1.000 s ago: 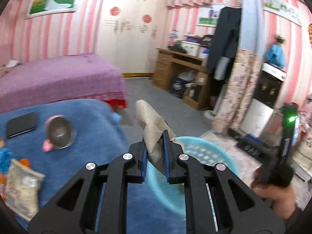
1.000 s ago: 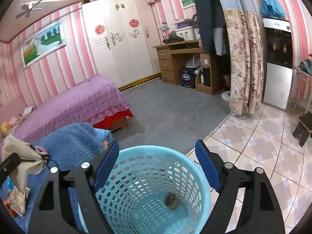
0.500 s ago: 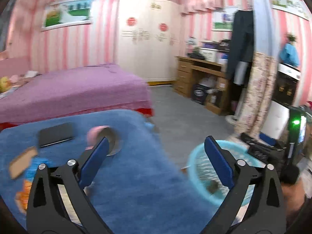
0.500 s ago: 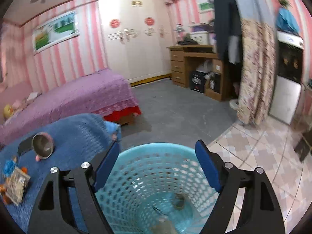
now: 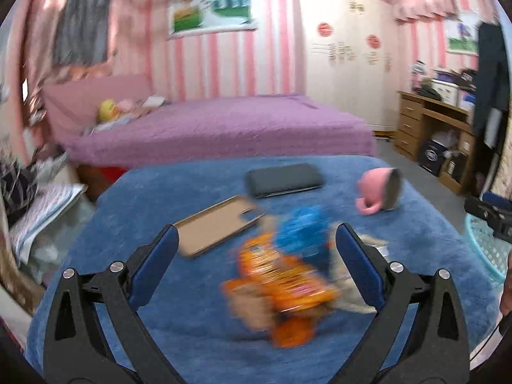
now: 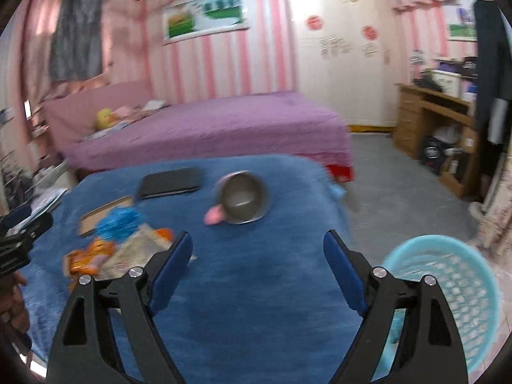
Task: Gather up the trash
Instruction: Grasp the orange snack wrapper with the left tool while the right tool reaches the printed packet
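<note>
My left gripper [image 5: 256,240] is open above the blue-covered table [image 5: 192,336]. Just ahead of its fingers lies a blurred orange snack wrapper [image 5: 281,284], untouched, with a blue wrapper [image 5: 304,227] behind it and a pale wrapper [image 5: 352,275] by the right finger. My right gripper [image 6: 257,236] hovers over bare blue cloth, its jaws opening with nothing between them. The same wrappers [image 6: 105,249] lie to its left. The turquoise trash basket [image 6: 448,288] stands on the floor to the right of the table.
Also on the table are a cardboard piece [image 5: 217,227], a flat black case [image 5: 283,179] and a pink mug [image 5: 380,192] on its side. A purple bed [image 5: 224,128] stands behind, a wooden desk [image 5: 432,121] at right. Clutter sits to the left of the table.
The left gripper opened, let go of the crumpled paper over the basket, and swung left to the wrappers. The right gripper swung left from the basket to above the table.
</note>
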Action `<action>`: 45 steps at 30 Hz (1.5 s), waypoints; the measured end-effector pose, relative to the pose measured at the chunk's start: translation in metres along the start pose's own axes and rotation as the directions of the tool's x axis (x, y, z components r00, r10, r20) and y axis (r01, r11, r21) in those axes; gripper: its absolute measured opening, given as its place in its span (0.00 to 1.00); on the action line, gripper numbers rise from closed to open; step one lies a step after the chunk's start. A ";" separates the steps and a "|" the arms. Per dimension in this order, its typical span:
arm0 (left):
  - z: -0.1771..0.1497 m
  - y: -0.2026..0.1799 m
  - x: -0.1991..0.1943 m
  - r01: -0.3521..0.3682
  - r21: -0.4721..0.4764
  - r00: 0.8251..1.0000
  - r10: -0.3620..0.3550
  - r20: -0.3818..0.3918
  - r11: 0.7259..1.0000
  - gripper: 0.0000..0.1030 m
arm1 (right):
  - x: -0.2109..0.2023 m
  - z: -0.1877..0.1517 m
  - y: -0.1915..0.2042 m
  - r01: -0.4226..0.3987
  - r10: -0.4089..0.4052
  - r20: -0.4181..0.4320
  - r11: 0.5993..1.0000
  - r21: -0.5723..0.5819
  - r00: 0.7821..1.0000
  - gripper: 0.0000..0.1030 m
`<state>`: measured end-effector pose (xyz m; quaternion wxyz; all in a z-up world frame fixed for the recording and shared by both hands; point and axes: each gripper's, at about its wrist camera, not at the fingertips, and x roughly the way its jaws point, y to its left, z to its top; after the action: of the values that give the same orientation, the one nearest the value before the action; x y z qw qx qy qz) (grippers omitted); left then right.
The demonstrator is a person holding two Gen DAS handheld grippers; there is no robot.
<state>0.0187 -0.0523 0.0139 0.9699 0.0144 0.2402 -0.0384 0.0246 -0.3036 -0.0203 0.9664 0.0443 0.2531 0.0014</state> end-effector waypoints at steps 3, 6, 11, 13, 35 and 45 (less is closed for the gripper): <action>-0.011 0.038 0.012 -0.003 -0.075 0.998 -0.001 -0.055 0.997 0.93 | 0.010 -0.007 0.034 -0.045 0.044 -0.029 0.998 -0.035 0.999 0.80; -0.022 0.050 0.018 -0.015 -0.087 0.996 0.007 -0.092 0.996 0.93 | 0.021 -0.014 0.058 -0.068 0.064 -0.071 0.996 -0.052 0.995 0.80; -0.033 0.047 0.021 0.027 -0.057 0.992 -0.033 -0.121 0.998 0.93 | 0.039 -0.024 0.078 -0.071 0.057 -0.146 0.993 -0.090 0.988 0.80; -0.035 0.044 0.018 0.045 -0.040 0.993 -0.049 -0.112 0.998 0.93 | 0.044 -0.024 0.077 -0.062 0.048 -0.153 0.994 -0.090 0.987 0.80; -0.048 -0.053 0.048 0.213 0.214 0.962 -0.167 -0.217 0.953 0.16 | 0.045 -0.018 0.054 -0.040 0.027 -0.165 0.996 -0.076 0.986 0.80; -0.017 -0.019 0.008 0.169 0.077 0.986 -0.169 -0.006 0.983 0.02 | 0.065 -0.026 0.058 -0.038 0.009 -0.212 0.991 -0.130 0.977 0.80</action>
<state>0.0167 -0.0712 -0.0049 0.9619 0.0315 0.2386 -0.1300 0.0699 -0.2422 -0.0692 0.9348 -0.0175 0.3531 0.0343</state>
